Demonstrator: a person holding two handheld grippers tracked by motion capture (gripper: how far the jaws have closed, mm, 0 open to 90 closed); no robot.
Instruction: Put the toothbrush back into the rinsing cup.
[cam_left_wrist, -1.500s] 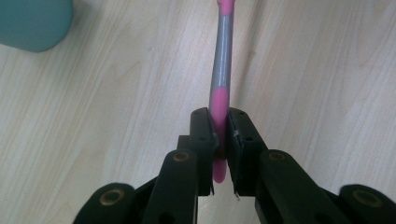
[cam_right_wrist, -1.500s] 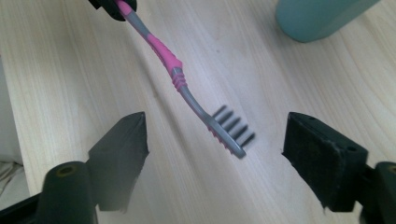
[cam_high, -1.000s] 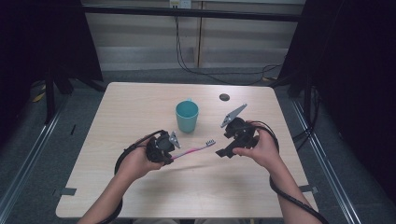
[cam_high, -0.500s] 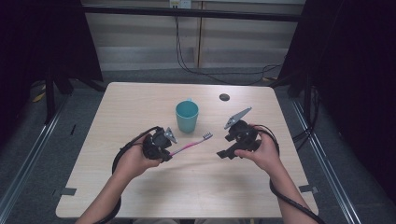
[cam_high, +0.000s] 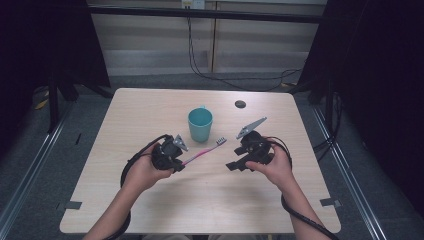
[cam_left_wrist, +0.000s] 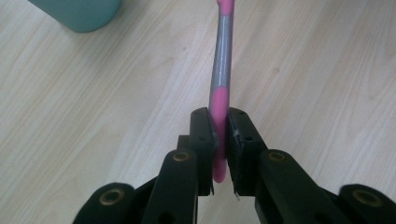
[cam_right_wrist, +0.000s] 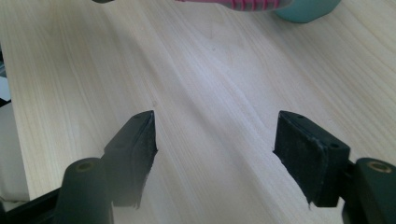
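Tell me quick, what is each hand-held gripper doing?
Left hand-held gripper: closed on the pink toothbrush.
Right hand-held gripper: open, holding nothing.

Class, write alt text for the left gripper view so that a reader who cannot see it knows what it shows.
Two black jaws of the left gripper are clamped on the end of a pink and grey toothbrush, whose handle runs up out of the frame. Below lies a light wooden table, with the base of a teal cup at the top left.
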